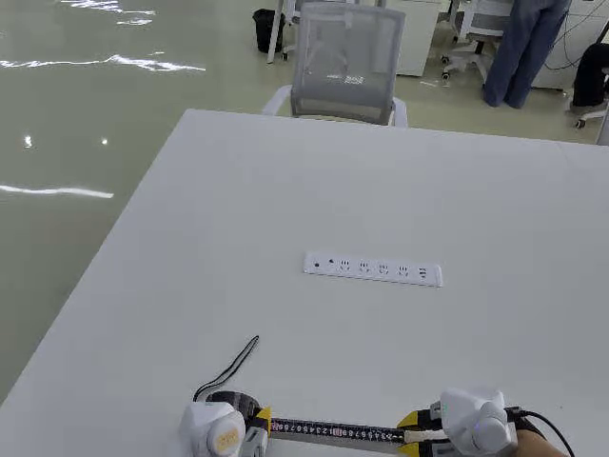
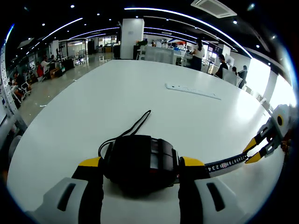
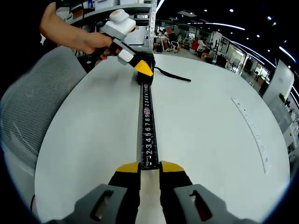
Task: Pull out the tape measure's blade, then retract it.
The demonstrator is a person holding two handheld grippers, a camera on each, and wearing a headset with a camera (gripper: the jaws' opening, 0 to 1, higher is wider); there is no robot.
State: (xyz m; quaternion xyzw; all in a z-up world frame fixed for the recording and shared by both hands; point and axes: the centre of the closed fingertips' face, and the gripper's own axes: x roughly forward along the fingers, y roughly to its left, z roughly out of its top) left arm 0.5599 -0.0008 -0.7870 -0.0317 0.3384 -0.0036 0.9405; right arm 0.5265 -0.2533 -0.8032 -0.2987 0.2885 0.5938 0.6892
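Tape measure (image 2: 139, 161), black, with a rounded, ribbed case, clamped between the two yellow-tipped jaws of the left gripper (image 2: 141, 161), close to the near edge of the white, matte table (image 1: 285, 209). The blade (image 3: 147, 126) is drawn out as a flat, dark band printed with pale numerals and runs along the near edge to the right gripper (image 3: 149, 167), whose yellow jaws are closed on the blade's end. A thin black strap (image 1: 233, 367) curls from the case across the table towards its middle. A long, white, flat power strip (image 1: 373, 269) lies near the middle of the table, roughly parallel to the blade and well apart from it.

The head view shows both grippers at once, with white moulded bodies, and a grey mesh chair (image 1: 344, 62) pushed against the far edge, on a glossy floor.

The left gripper view shows the case's ribbed top at close range and the right gripper at the right, pinching the blade.

The right gripper view looks down the blade's full length, numerals legible, to the case and the left gripper, and shows the hand (image 3: 96, 42) gripping that tool. It also shows a second chair back (image 3: 32, 98) of grey mesh beside the table's edge.

Whether the case rests on the table or hangs just above it cannot be told.
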